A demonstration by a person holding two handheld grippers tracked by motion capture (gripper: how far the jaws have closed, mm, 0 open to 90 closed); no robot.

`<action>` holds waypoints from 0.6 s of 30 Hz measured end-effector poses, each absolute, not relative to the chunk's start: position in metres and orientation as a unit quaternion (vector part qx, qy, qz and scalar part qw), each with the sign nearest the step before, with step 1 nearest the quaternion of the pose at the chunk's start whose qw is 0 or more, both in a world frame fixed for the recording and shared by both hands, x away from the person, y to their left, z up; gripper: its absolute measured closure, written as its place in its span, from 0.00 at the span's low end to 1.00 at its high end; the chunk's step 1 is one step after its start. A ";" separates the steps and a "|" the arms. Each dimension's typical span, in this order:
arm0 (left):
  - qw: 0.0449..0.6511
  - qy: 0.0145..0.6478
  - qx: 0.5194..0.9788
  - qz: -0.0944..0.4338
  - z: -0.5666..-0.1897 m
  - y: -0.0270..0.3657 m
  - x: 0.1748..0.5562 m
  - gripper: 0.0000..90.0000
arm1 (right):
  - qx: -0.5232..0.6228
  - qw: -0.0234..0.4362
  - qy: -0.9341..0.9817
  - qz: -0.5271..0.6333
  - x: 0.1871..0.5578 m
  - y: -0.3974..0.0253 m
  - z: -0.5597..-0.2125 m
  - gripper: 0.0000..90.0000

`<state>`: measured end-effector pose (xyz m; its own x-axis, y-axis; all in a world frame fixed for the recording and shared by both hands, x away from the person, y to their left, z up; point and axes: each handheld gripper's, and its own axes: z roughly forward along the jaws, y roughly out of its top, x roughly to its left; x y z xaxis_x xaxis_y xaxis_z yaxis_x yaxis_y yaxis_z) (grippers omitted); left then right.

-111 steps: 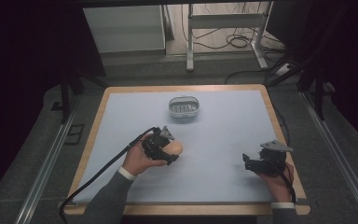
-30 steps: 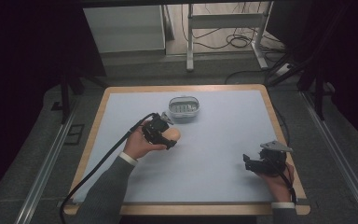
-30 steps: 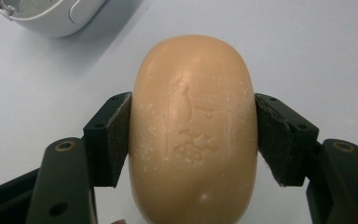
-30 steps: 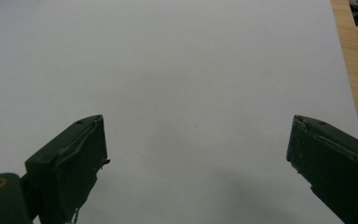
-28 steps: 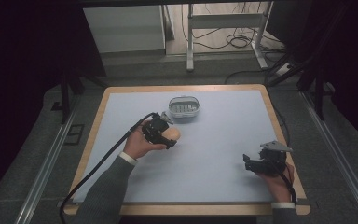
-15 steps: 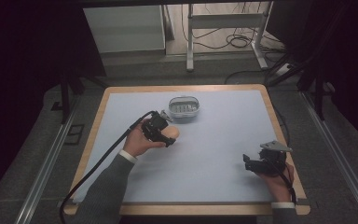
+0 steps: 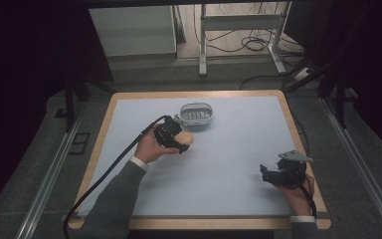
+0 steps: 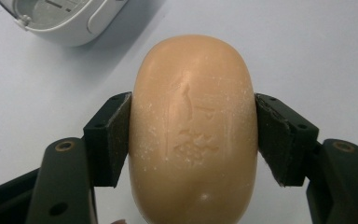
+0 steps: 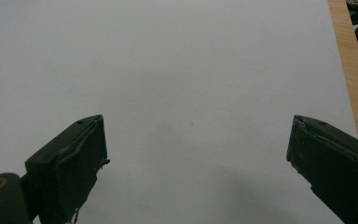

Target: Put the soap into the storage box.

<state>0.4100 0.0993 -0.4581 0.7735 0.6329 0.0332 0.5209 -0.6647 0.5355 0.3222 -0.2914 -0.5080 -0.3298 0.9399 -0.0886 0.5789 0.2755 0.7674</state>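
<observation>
An oval tan bar of soap (image 8: 193,128) with stamped lettering sits clamped between the two black jaws of my left gripper (image 8: 193,135). From above, that left gripper (image 7: 179,143) and the soap (image 7: 186,139) hover just in front of a white soap dish (image 7: 196,115) with a slotted floor. A corner of the dish (image 8: 65,18) shows at the upper left of the left gripper view. My right gripper (image 7: 264,173) rests low at the table's right front, and in the right gripper view it (image 9: 196,154) is open over bare blue surface.
The blue mat (image 7: 229,149) covers a table with a wooden rim (image 7: 298,139). A black cable (image 7: 109,174) trails from the left gripper toward the front left edge. Beyond the table stand a white cabinet (image 7: 132,30) and metal frame legs (image 7: 204,45).
The left gripper has carried the soap away from the front of the table toward the soap dish. The right gripper has stayed put.
</observation>
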 end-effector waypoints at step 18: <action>0.257 0.316 0.905 0.119 -0.448 0.099 0.421 0.36 | 0.507 0.278 0.750 0.322 0.323 -0.291 -0.509 0.05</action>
